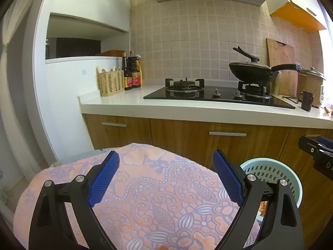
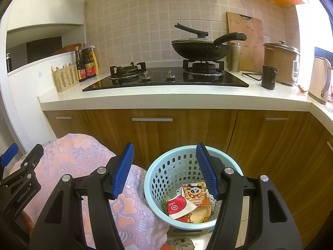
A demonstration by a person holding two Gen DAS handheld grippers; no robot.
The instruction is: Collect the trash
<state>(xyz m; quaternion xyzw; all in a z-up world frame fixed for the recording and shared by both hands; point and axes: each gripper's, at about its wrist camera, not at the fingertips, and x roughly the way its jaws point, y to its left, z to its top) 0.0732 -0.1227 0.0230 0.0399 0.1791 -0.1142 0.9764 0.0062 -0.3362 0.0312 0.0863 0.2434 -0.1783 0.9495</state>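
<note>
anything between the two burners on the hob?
Two knobs on the black glass, nothing else; right wrist view shows it clearest between the left burner and right burner.

Both views sit low in front of the kitchen desk (image 1: 187,109), facing it and tilted slightly down. The left wrist view looks over a patterned cloth (image 1: 145,198) close below it, with the light-blue basket (image 1: 291,179) at its right edge. The right wrist view stands further right, looking down into that basket (image 2: 154,179) (near, almost beneath it). Both share the stove (image 1: 208,95), the black pan (image 1: 254,73), the cutting board (image 2: 245,41), the cloth and the basket.
</note>
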